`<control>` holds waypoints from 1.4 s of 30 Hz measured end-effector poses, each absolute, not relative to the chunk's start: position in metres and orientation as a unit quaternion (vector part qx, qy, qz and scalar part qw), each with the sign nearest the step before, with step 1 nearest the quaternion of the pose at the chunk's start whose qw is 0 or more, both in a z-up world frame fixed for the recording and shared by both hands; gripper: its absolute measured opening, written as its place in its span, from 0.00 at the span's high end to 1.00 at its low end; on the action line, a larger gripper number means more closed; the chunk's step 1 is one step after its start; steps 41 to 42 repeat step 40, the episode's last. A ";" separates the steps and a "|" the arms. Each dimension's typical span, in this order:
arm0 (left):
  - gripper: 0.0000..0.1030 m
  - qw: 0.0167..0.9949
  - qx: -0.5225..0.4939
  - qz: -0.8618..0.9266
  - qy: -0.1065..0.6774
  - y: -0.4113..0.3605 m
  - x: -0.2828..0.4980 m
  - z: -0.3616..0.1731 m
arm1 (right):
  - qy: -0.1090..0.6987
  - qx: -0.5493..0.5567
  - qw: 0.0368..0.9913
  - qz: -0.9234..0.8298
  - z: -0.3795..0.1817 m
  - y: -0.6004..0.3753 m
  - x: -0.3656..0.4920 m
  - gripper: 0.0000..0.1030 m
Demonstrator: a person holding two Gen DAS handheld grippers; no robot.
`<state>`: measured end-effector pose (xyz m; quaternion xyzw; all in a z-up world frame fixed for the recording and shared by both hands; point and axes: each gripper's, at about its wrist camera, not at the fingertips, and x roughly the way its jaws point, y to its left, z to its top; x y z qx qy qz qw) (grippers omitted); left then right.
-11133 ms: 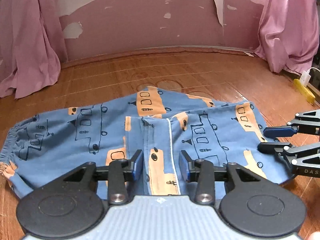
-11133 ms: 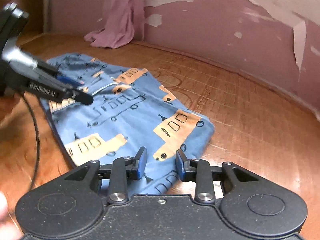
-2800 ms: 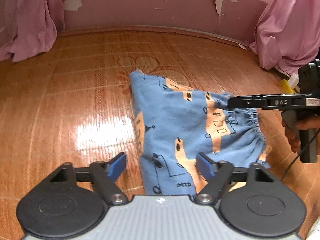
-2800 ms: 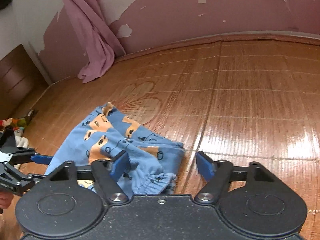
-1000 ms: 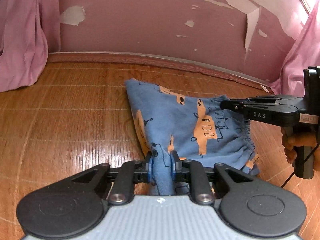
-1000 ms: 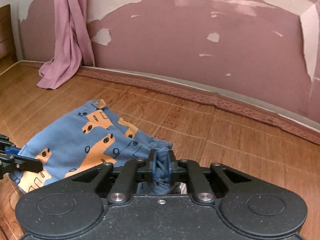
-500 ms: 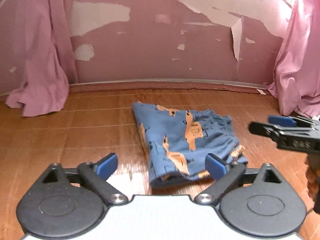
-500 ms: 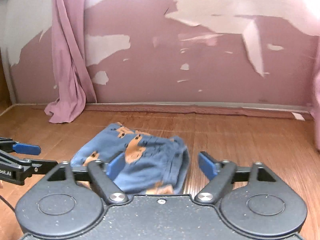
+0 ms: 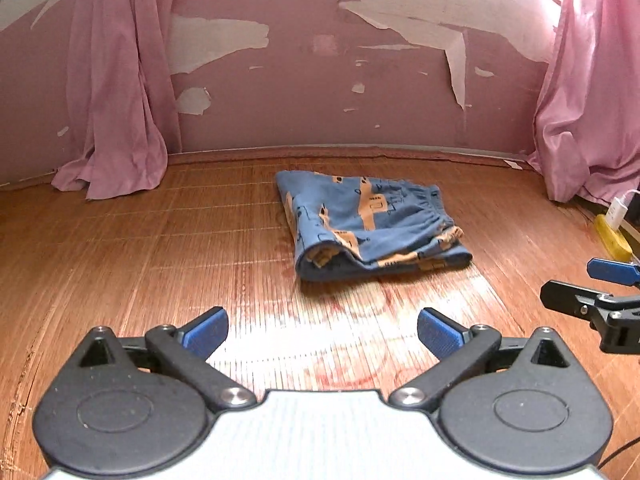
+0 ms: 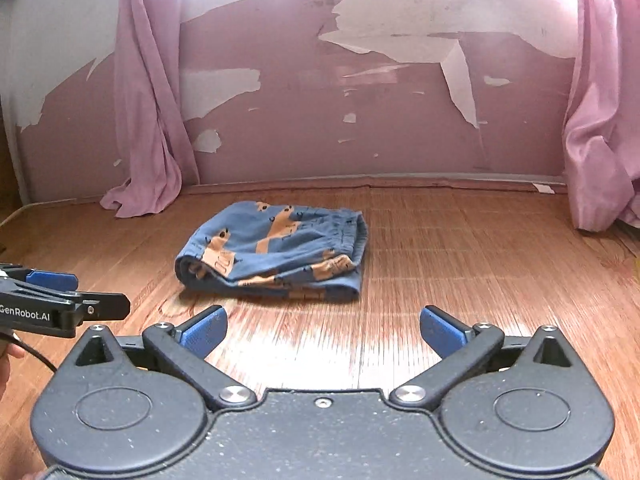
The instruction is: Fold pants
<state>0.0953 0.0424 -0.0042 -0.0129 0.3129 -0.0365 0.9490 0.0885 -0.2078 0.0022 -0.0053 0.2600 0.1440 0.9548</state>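
Blue cotton pants printed with orange vehicles (image 9: 372, 224), folded into a compact stack of layers, lying flat on the woven bamboo mat floor (image 9: 160, 264) at about twelve o'clock from both cameras, well short of the peeling pink wall (image 9: 320, 80). Elastic waistband gathered along the three o'clock side of the stack, smooth fold along the nine o'clock side, open layered edges facing six o'clock, slightly gaping at the near left corner. Judged as folded, or close to it; at most a pat on that puffed corner left.

Left gripper (image 9: 320, 330) spread wide, blue pads (image 9: 206, 330) apart, nothing between them, held above bare mat at six o'clock of the pants and clear of the cloth. Likely kept back so as not to drag or disturb the stack. Right gripper (image 10: 322, 330) likewise released and empty, jaws splayed, hovering over the glossy patch of mat just short of the bundle's open edge. Seen side-on in each other's views: right gripper at three o'clock of the left-wrist view, left gripper at nine o'clock of the right-wrist view, flanking the stack without touching it.

Pink curtains (image 10: 156, 120) hanging at ten and two o'clock against the wall, a yellow power strip (image 9: 612, 236) at three o'clock, both well apart from the pants and no obstacle.
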 end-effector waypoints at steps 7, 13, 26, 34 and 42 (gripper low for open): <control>0.00 0.946 -0.020 -0.030 0.323 0.044 0.088 -0.010 | 0.268 0.006 0.953 0.144 -0.003 -0.211 0.088 0.01; 0.00 0.942 -0.037 -0.026 0.333 0.050 0.091 -0.011 | 0.274 0.017 0.952 0.139 -0.008 -0.216 0.090 0.01; 0.00 0.938 -0.052 -0.016 0.343 0.054 0.094 -0.013 | 0.278 0.023 0.950 0.138 -0.009 -0.219 0.091 0.01; 0.00 0.930 -0.059 -0.016 0.363 0.055 0.097 -0.012 | 0.277 0.022 0.950 0.142 -0.008 -0.218 0.090 0.01; 0.00 0.931 -0.057 -0.025 0.360 0.053 0.096 -0.011 | 0.277 0.022 0.949 0.146 -0.008 -0.218 0.089 0.01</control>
